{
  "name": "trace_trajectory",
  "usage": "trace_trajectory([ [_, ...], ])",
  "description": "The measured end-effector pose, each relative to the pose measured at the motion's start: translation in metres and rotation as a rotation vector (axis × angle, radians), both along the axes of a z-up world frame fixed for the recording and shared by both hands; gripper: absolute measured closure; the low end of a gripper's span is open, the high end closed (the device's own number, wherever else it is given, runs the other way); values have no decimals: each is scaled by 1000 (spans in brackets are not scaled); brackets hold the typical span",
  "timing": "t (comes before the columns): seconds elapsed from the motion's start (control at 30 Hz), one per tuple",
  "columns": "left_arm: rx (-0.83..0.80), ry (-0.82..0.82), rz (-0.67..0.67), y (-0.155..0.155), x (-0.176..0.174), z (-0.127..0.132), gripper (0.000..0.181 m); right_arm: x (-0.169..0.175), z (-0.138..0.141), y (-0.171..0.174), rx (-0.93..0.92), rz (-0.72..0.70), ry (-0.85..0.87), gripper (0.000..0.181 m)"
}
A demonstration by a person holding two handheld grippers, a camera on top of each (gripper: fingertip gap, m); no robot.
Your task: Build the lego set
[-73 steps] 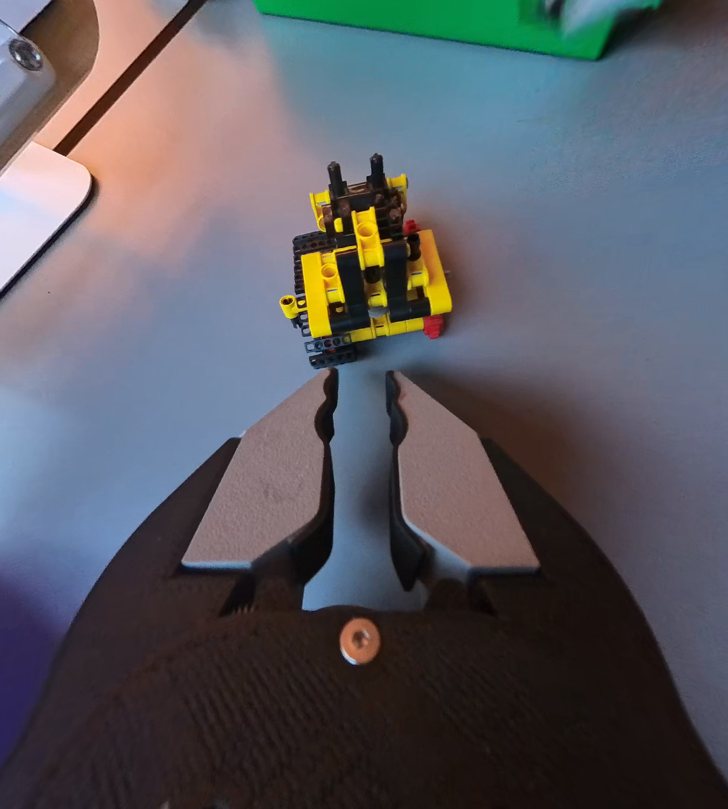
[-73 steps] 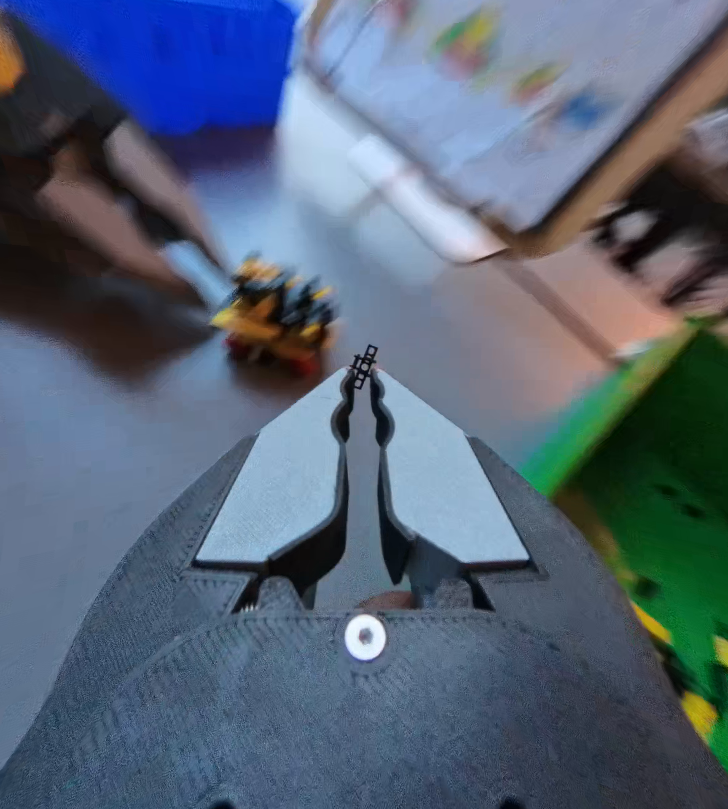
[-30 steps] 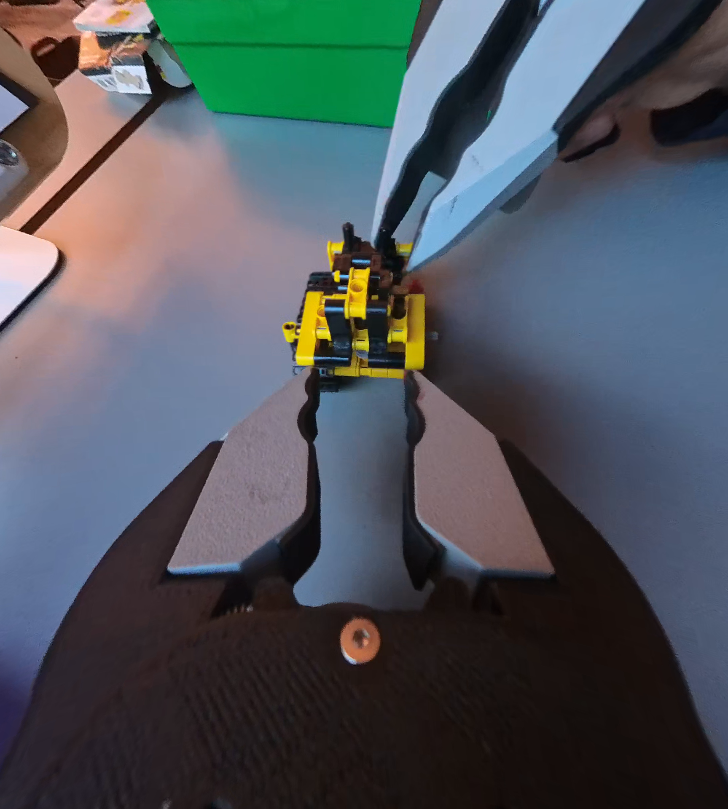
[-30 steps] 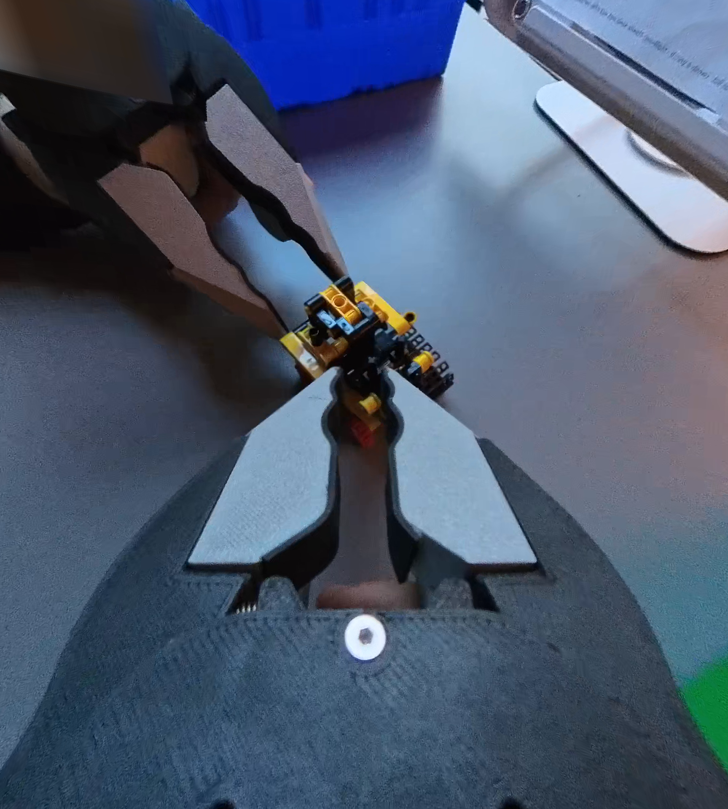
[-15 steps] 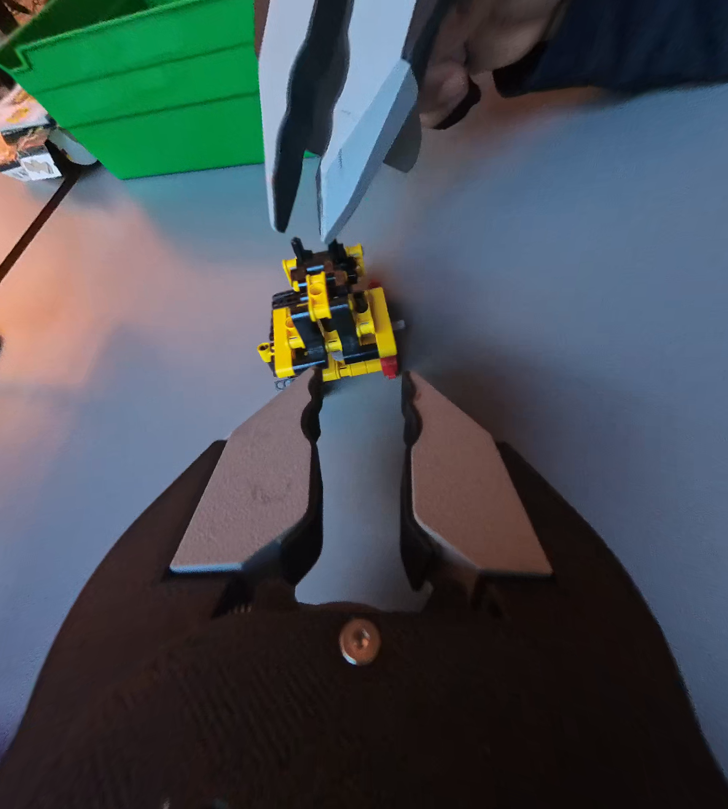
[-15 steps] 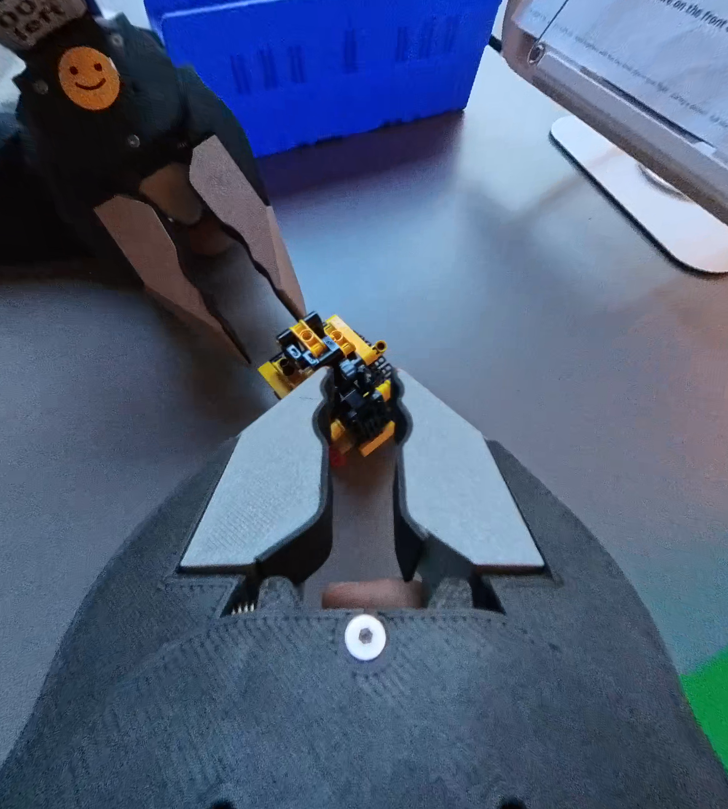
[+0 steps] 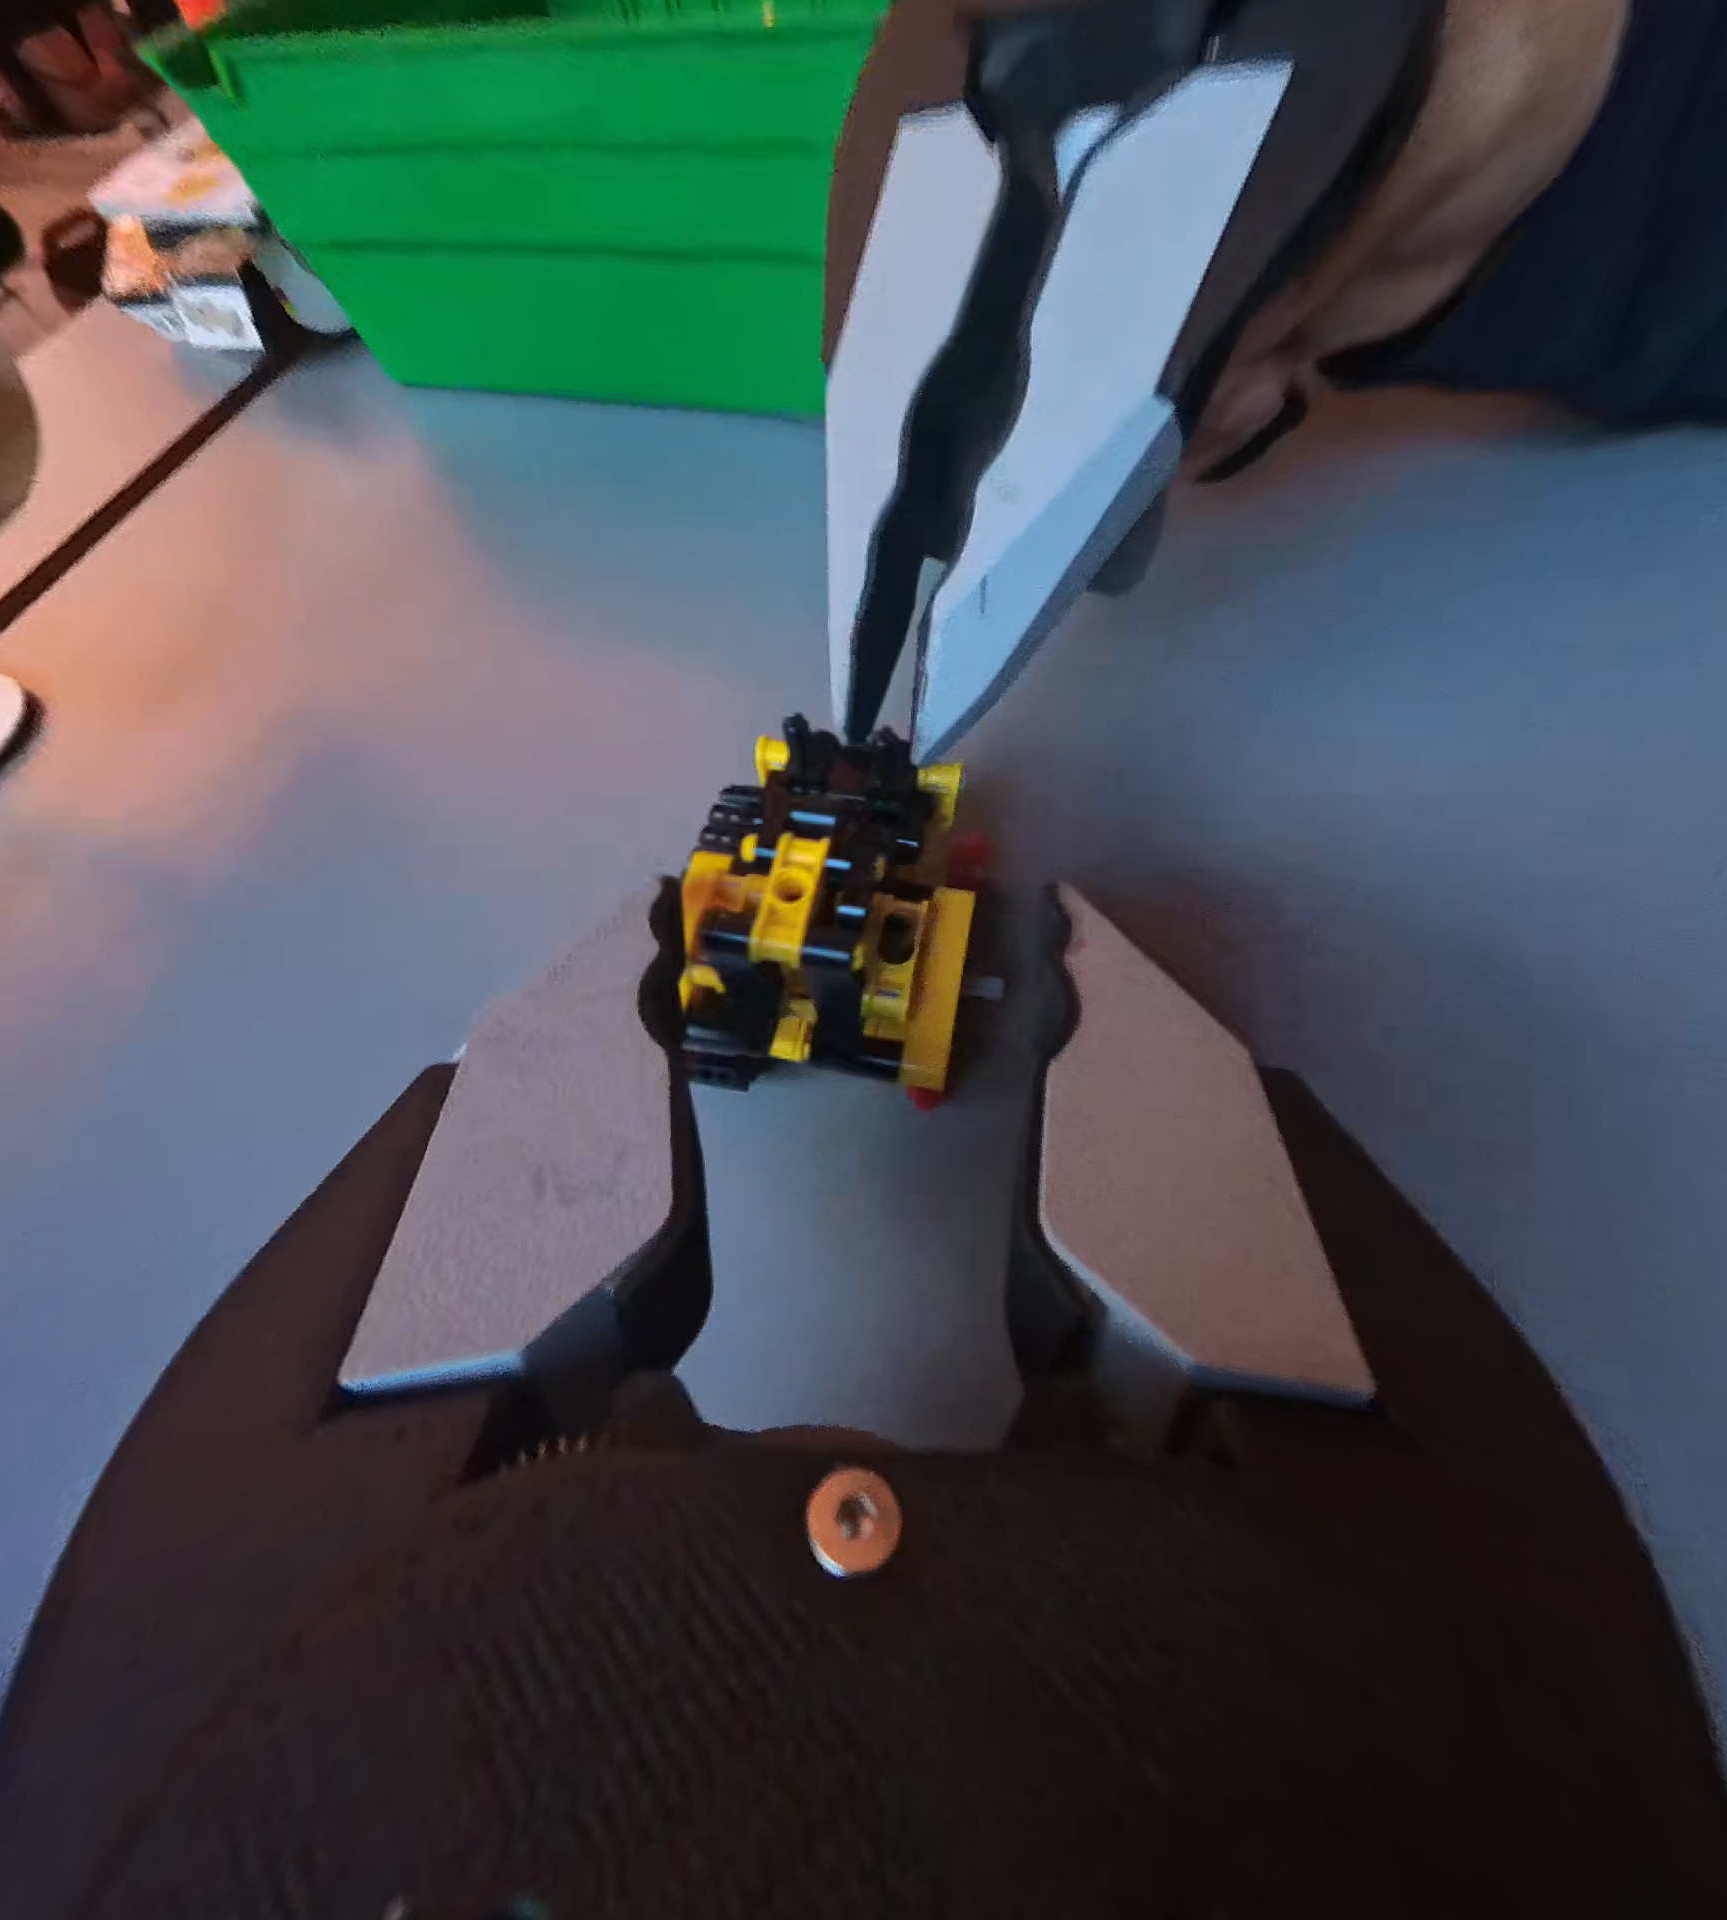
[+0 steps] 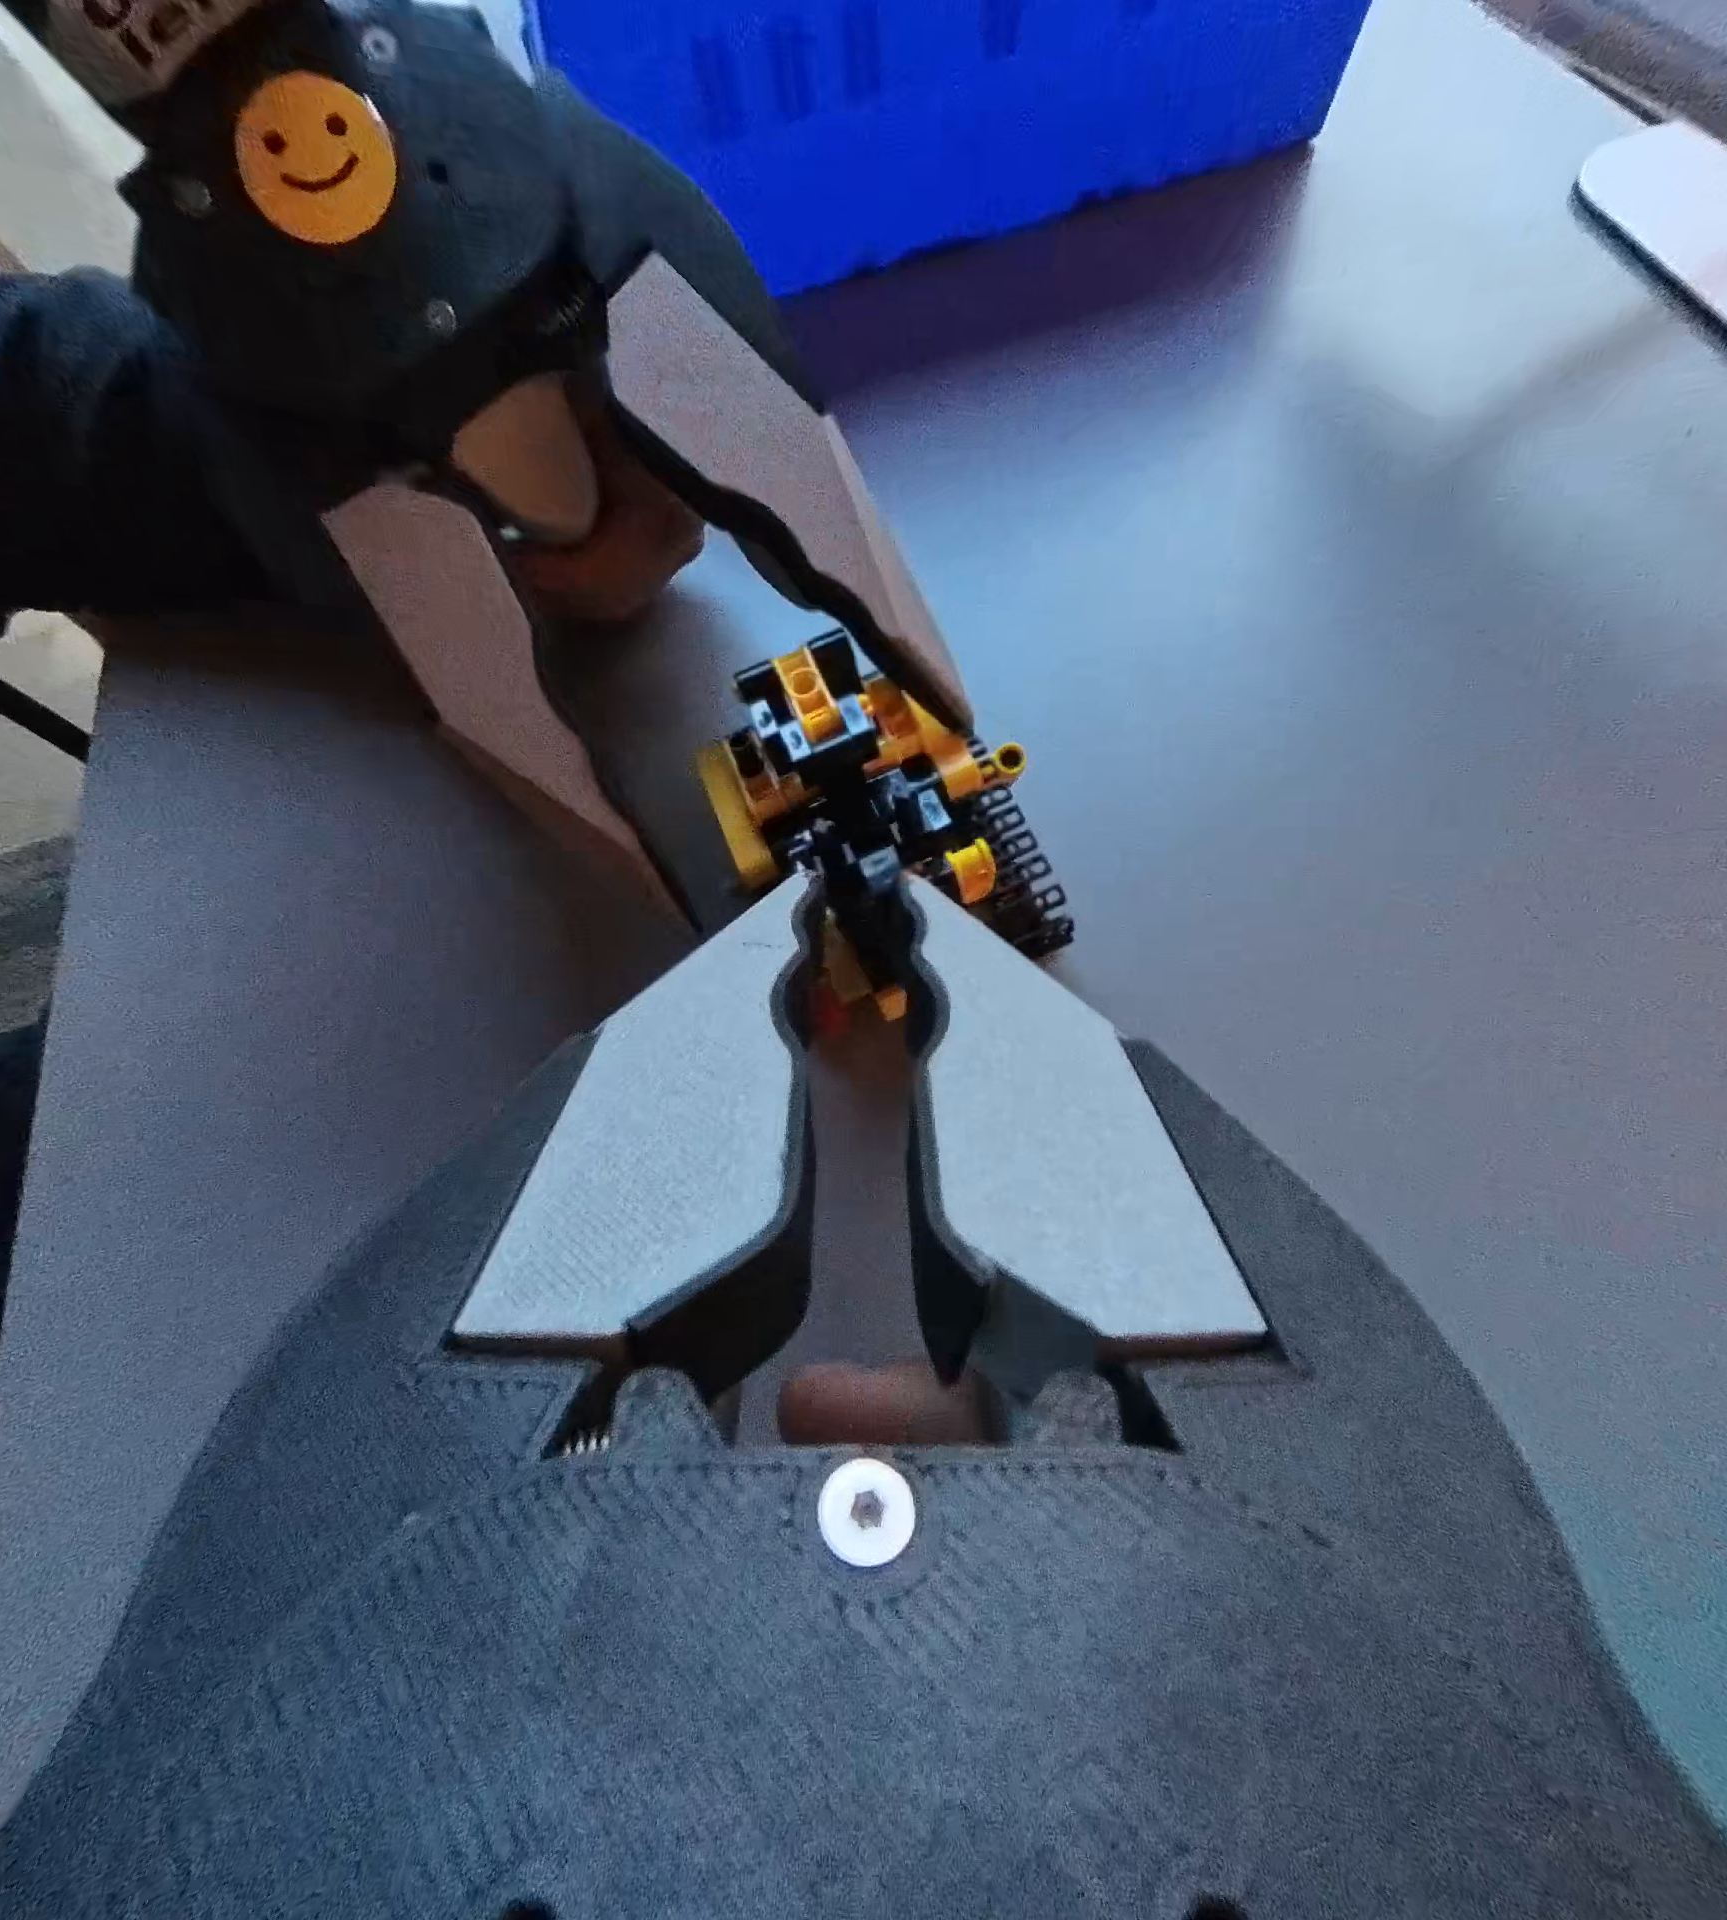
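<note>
A small yellow and black lego vehicle (image 7: pixel 817 935) stands on the grey table (image 7: pixel 1410 831); it also shows in the right wrist view (image 8: pixel 838 769). My left gripper (image 7: pixel 859 925) is open and straddles the model's near end; its left finger touches the side, and the right finger stands slightly apart. It shows in the right wrist view (image 8: pixel 755 748) around the model. My right gripper (image 8: pixel 861 896) is closed narrowly on a black upright part (image 8: pixel 854 862) at the model's other end. In the left wrist view it (image 7: pixel 890 738) comes down from above onto that end.
A green bin (image 7: pixel 568 260) stands behind the model in the left wrist view. A blue bin (image 8: pixel 942 125) and a white monitor base (image 8: pixel 1711 239) stand at the back in the right wrist view. The table's edge (image 8: pixel 80 935) runs along the left there. My left and right fingertips are right by each other. The white monitor base (image 8: pixel 1711 239) is about equally far from each gripper, around 35 cm.
My left gripper has opened wider and moved forward, so the model is now between its fingers. My right gripper has narrowed onto the black part at the model's far end.
</note>
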State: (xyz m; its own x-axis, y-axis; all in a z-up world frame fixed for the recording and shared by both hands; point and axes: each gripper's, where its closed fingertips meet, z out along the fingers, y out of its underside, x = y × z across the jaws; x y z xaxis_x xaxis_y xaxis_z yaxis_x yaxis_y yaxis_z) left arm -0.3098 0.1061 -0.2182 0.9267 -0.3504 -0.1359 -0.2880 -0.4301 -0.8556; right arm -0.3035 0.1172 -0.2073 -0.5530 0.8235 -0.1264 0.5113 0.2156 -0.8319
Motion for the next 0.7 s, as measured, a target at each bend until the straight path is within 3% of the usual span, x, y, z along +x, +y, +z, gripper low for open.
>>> trace_trajectory([
  [0.03,-8,35,8,1,0,-3,116,-1,0,-1,17,-1,16,172],
  [0.1,12,78,21,0,-4,-2,130,-1,1,3,50,-20,18,171],
  [0.2,6,54,46,-3,-11,-2,131,2,5,9,13,-37,0,173],
  [0.3,2,55,74,-3,-19,-2,131,9,-3,2,-39,1,-80,169],
  [0.43,17,104,86,-2,-21,-2,131,0,-14,0,-25,-57,-92,174],
  [0.6,23,115,67,-2,-20,-2,131,1,-17,-15,-265,-31,-194,172],
  [0.7,9,76,67,-3,-22,-2,131,-3,-24,-4,-207,-71,-179,175],
])
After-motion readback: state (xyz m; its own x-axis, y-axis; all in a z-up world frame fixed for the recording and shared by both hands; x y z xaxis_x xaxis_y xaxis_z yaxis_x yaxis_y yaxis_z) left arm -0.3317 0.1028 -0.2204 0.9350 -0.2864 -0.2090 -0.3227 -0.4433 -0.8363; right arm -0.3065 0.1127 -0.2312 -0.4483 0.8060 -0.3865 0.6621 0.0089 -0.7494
